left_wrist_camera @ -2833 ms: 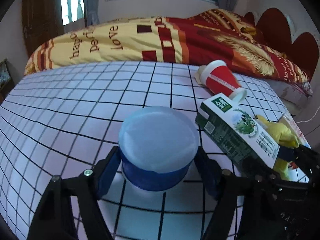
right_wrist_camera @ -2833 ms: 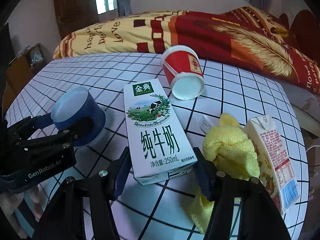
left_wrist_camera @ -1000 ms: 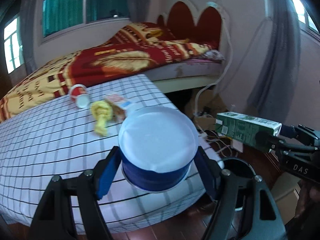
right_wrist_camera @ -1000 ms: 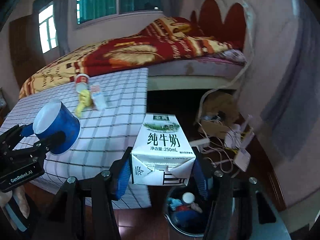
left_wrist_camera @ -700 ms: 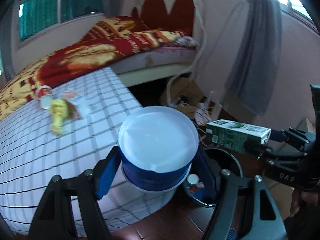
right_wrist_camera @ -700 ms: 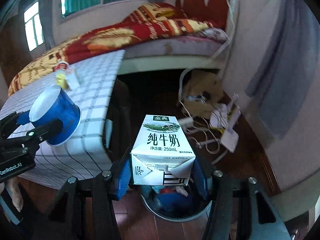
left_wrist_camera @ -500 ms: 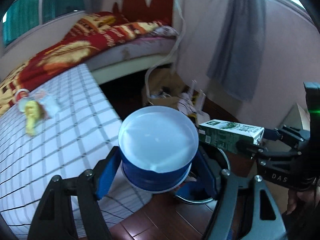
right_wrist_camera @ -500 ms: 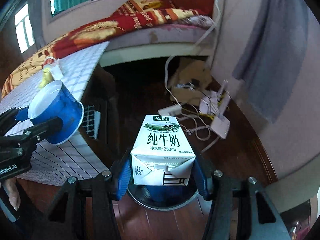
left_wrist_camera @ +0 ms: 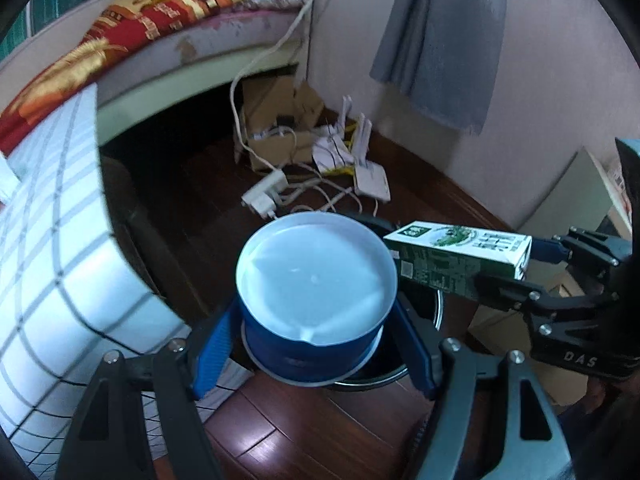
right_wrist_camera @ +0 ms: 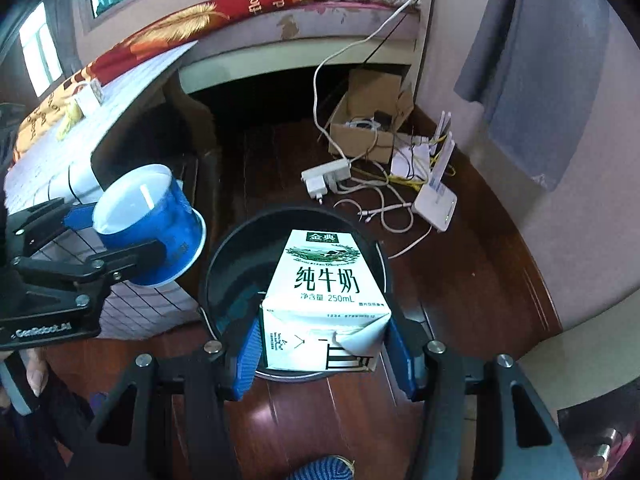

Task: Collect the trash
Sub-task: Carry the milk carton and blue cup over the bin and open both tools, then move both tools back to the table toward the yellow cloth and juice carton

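**Both grippers loaded, held over the bin**

Far left, right-wrist view: checked tablecloth (right_wrist_camera: pixel 132 92) on the table, carrying a yellow cloth (right_wrist_camera: pixel 69 118) and a small carton (right_wrist_camera: pixel 95 90) at the far end, too small for detail. Behind it, bed with red and yellow quilt (right_wrist_camera: pixel 240 4).

Left gripper (left_wrist_camera: pixel 316 330): clamped on a blue paper cup (left_wrist_camera: pixel 316 300), blue pads pressed against both sides of the cup wall. Cup tilted, white inside facing the left camera, apparently empty. In the right-wrist view, same cup (right_wrist_camera: pixel 150 226) hanging beside the table edge, just left of the bin rim and not over its mouth. Part of a hand (right_wrist_camera: pixel 34 372) visible under the left gripper body.

Centre: round black trash bin (right_wrist_camera: pixel 236 256) on dark wooden floor (right_wrist_camera: pixel 460 280), mouth open upward.

Right gripper (right_wrist_camera: pixel 324 338): closed on a milk carton (right_wrist_camera: pixel 326 300), pads against its two side faces, folded top toward the camera, printed front up. Carton directly above the bin mouth, pointing down into it. In the left-wrist view, same carton (left_wrist_camera: pixel 460 258) lying roughly level, just right of the cup, nearly touching its rim.

Right of the bin: power strip (right_wrist_camera: pixel 326 178), tangled cables, white router (right_wrist_camera: pixel 436 200), open cardboard box (right_wrist_camera: pixel 366 128). Grey curtain (right_wrist_camera: pixel 532 80) against the wall at far right.
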The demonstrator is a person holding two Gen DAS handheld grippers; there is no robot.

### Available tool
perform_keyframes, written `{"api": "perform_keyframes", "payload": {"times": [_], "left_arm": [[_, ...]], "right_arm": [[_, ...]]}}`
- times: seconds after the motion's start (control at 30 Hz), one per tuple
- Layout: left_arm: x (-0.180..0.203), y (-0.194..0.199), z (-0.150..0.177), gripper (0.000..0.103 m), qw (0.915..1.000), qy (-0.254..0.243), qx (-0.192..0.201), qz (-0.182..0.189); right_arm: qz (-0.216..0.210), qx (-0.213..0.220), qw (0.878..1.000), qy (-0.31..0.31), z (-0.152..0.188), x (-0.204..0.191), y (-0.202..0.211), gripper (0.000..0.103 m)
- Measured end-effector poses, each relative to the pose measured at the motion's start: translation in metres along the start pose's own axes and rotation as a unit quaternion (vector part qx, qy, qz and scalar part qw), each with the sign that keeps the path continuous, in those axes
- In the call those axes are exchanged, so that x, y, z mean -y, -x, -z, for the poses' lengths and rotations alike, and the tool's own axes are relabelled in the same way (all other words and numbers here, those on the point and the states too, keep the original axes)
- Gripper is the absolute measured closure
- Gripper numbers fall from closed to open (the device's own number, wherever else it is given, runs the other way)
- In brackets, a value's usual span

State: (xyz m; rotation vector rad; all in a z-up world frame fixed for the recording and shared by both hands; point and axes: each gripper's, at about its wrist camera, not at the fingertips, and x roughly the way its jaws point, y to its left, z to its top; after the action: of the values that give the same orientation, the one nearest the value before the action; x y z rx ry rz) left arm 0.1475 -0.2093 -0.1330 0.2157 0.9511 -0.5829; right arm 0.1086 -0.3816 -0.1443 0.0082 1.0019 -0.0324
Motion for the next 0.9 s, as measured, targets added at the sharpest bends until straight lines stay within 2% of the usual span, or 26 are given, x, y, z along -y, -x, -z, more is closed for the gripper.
{"api": "perform_keyframes", "payload": {"times": [0.27,0.47,0.5,0.53,0.57,0.63,0.7,0.9], "left_arm": [[-0.006,-0.046,0.010,0.028,0.9984,0.013,-0.054,0.011],[-0.005,-0.075,0.013,0.027,0.9959,0.016,-0.085,0.025],[-0.005,-0.079,0.013,0.027,0.9956,0.020,-0.089,0.022],[-0.007,-0.083,0.015,0.026,0.9951,0.027,-0.094,0.017],[-0.009,-0.086,0.017,0.024,0.9940,0.038,-0.101,0.014],[-0.012,-0.091,0.021,0.007,0.9926,0.049,-0.110,0.018],[-0.011,-0.090,0.024,0.002,0.9935,0.043,-0.105,0.005],[-0.012,-0.089,0.027,0.000,0.9935,0.037,-0.107,-0.014]], "right_arm": [[-0.018,-0.023,0.999,0.043,0.010,0.001,-0.036,0.046],[-0.033,-0.063,0.993,0.090,0.020,-0.010,-0.074,0.044],[-0.032,-0.074,0.992,0.097,0.022,-0.011,-0.082,0.040],[-0.018,-0.085,0.991,0.100,0.025,-0.010,-0.089,0.029],[0.006,-0.097,0.990,0.098,0.029,-0.007,-0.096,0.001],[0.017,-0.097,0.991,0.088,0.031,0.001,-0.100,0.000],[0.027,-0.100,0.991,0.080,0.031,0.010,-0.101,0.000],[0.047,-0.087,0.994,0.042,0.026,0.032,-0.091,0.000]]}}
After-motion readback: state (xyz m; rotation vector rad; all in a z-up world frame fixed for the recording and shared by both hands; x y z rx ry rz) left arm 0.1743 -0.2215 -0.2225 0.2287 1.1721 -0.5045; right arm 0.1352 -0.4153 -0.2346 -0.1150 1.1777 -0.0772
